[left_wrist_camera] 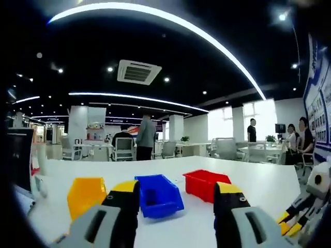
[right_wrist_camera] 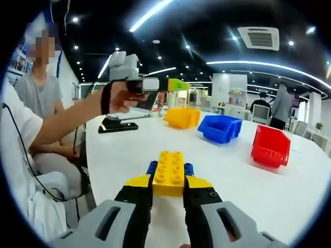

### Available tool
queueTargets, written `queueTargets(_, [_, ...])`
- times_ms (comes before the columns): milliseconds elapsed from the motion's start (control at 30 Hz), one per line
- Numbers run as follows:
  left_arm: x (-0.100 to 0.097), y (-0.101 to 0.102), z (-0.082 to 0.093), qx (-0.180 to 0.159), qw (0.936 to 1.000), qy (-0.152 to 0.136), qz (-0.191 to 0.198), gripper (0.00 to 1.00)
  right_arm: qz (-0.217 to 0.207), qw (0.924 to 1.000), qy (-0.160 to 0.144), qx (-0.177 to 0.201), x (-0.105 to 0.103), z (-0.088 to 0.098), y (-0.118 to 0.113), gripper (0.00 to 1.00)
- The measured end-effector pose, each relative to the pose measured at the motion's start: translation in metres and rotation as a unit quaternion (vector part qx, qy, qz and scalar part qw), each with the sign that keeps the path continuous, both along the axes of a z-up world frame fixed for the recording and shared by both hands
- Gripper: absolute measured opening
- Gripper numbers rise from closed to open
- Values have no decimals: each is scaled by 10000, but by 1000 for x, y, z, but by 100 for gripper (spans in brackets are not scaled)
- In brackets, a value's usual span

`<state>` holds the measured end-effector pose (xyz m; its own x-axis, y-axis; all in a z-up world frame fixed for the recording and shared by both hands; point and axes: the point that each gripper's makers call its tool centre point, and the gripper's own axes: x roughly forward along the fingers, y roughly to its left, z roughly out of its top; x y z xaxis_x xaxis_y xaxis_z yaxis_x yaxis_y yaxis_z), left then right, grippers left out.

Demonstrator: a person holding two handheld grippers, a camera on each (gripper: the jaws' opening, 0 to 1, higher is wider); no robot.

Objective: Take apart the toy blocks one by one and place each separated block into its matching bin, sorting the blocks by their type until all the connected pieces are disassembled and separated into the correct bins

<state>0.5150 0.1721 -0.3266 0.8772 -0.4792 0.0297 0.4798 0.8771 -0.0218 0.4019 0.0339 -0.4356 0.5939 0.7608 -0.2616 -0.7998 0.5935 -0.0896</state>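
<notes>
1. A white table (right_wrist_camera: 227, 170) is carrying a yellow bin (right_wrist_camera: 182, 117), blue bin (right_wrist_camera: 220, 127) and red bin (right_wrist_camera: 270, 145).
2. The right gripper (right_wrist_camera: 168, 196) is pinching stacked yellow and blue blocks (right_wrist_camera: 168, 173).
3. The left gripper (left_wrist_camera: 177, 199) is hovering, jaws spread.

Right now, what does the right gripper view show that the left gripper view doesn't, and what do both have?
The right gripper view alone shows the right gripper shut on a yellow block with a blue block joined beneath it, and the left gripper raised in a person's hand.

The left gripper view alone shows the left gripper open with nothing between its jaws, and the right gripper coming in at the lower right.

Both share the white table, yellow bin, blue bin and red bin.
</notes>
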Motion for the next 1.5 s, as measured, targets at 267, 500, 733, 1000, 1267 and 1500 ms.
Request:
queueTargets(267, [-64, 16, -39, -12, 9995, 268, -142, 57, -8, 10000, 3, -37, 0, 0, 0, 25])
queueTargets(500, [-97, 7, -51, 3, 9989, 266, -381, 56, -20, 10000, -6, -77, 1, 0, 0, 25])
queueTargets(733, [-103, -9, -65, 33, 9978, 338, -576, 57, -25, 10000, -23, -93, 0, 0, 1, 25])
queueTargets(1000, [-106, -59, -104, 519, 9886, 690, -1236, 55, -40, 9999, -10, -134, 1, 1, 2, 25])
queueTargets(1267, [-107, -102, -119, 922, 9791, 748, -1650, 36, -36, 9999, 9, -155, -2, 1, 4, 25])
queueTargets(1500, [-101, -111, -126, 997, 9767, 919, -1664, 25, -39, 9999, 56, -92, -3, 1, 7, 25])
